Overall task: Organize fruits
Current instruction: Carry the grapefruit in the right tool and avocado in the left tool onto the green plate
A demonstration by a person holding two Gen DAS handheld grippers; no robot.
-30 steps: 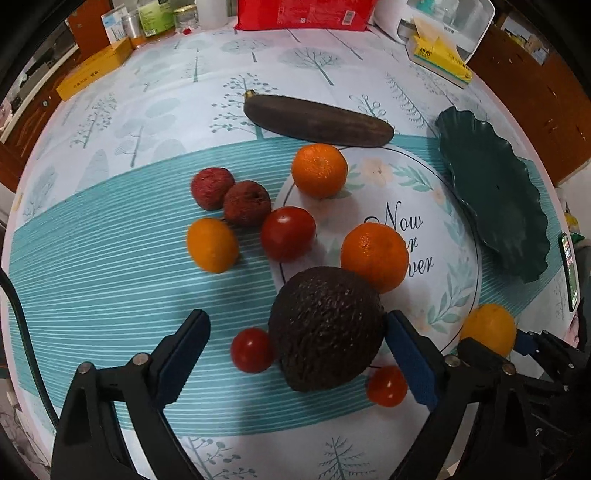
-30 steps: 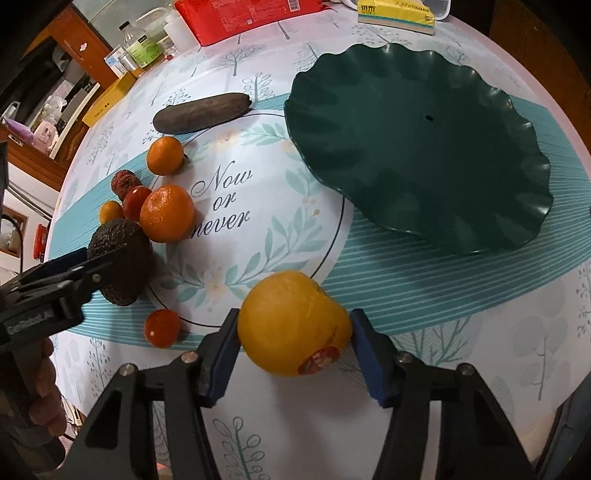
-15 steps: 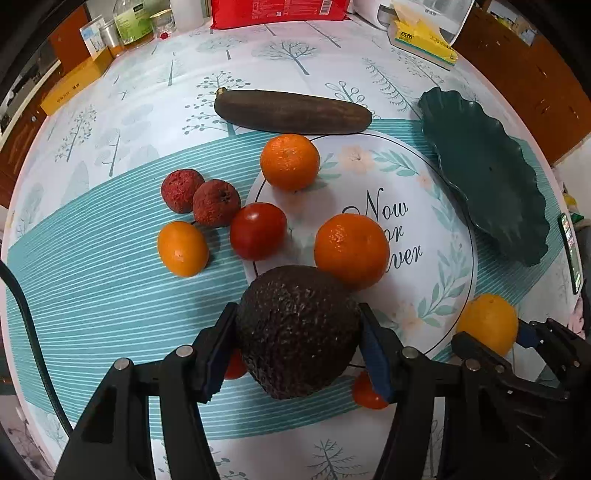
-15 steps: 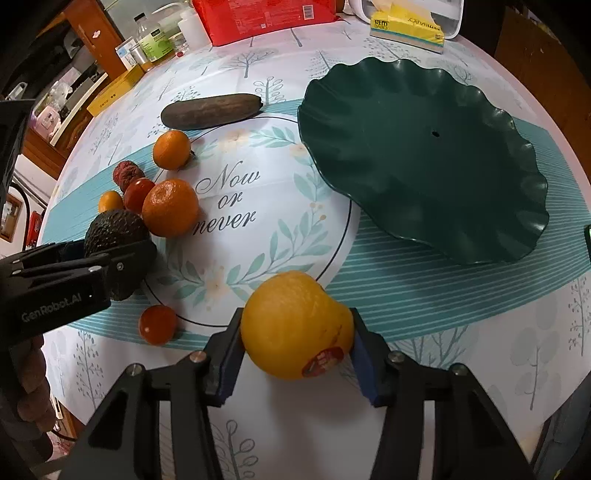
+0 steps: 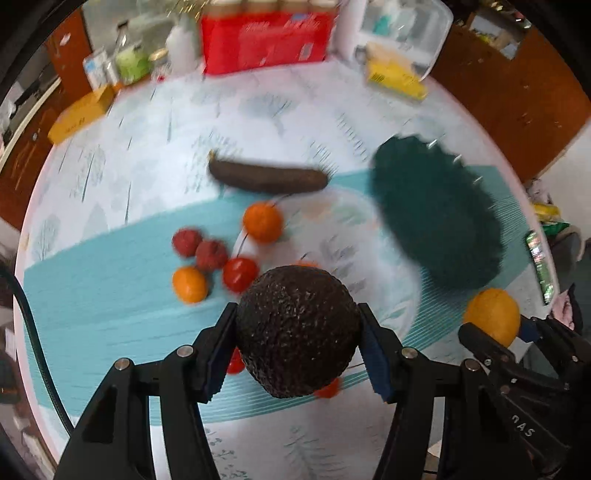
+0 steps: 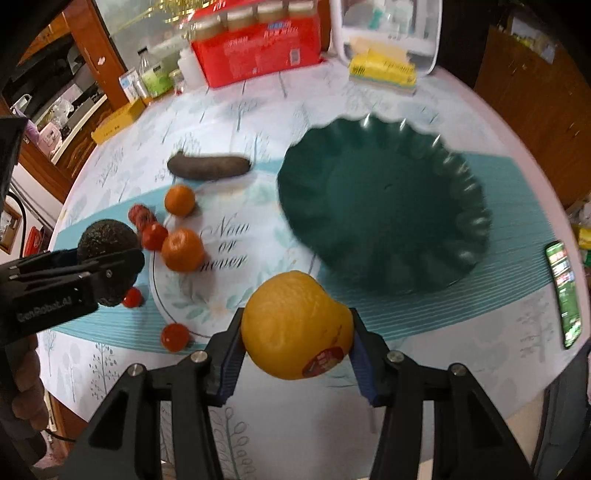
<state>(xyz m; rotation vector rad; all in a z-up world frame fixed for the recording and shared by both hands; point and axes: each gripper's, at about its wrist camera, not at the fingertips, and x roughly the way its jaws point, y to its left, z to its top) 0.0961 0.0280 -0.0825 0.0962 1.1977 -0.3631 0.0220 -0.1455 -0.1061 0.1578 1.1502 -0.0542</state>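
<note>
A dark, pebbly-skinned avocado [image 5: 297, 330] is pinched by the left tool [image 5: 297, 338] above the desk [image 5: 110, 295]; a stickered yellow-orange citrus [image 6: 295, 325] is pinched by the right tool [image 6: 295, 345], presumably for the empty scalloped green plate [image 6: 384, 206] beyond.

We look over a round table [image 6: 369, 424] under a cloth printed with pale trees and a teal striped band. At its far edge stand a red carton [image 6: 258, 48], bottles [image 6: 151, 74], a yellow box [image 6: 118, 120] and a clear plastic bin [image 6: 391, 29]. Brown wooden cabinets [image 6: 535, 110] flank it.
</note>
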